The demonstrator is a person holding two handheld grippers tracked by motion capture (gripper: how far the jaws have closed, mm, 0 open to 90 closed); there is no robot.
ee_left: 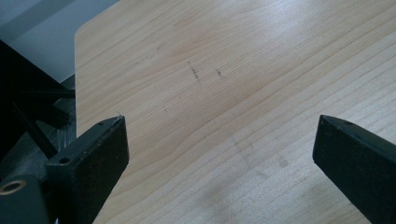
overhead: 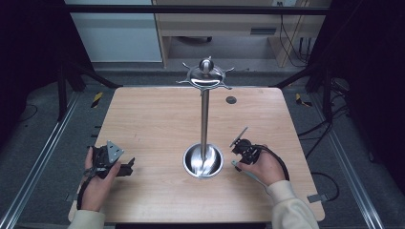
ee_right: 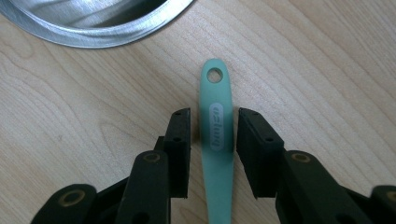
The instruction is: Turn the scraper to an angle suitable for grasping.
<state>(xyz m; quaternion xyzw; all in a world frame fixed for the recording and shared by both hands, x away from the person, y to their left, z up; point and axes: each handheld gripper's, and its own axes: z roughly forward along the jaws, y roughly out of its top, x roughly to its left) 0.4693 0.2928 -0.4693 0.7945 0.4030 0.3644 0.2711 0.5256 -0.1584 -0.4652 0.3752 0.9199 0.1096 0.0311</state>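
Note:
A teal utensil handle (ee_right: 217, 135) with a hanging hole at its tip lies flat on the wooden table (overhead: 153, 119), just right of the steel stand's round base (overhead: 203, 161). My right gripper (ee_right: 214, 114) points down over this handle. One jaw stands on each side of it, with a thin gap at each pad, so the gripper is open. In the high view the right gripper (overhead: 241, 160) sits beside the base and the handle (overhead: 249, 174) runs under the hand. The left gripper (ee_left: 219, 126) is wide open over bare wood near the table's left edge (overhead: 125, 167).
The stand's thin pole (overhead: 204, 119) rises from the base to a disc with several hooks (overhead: 205, 76) above the table's middle. Its base rim (ee_right: 93, 39) lies close ahead of the right jaws. A dark round grommet (overhead: 231, 100) sits at the table's far side.

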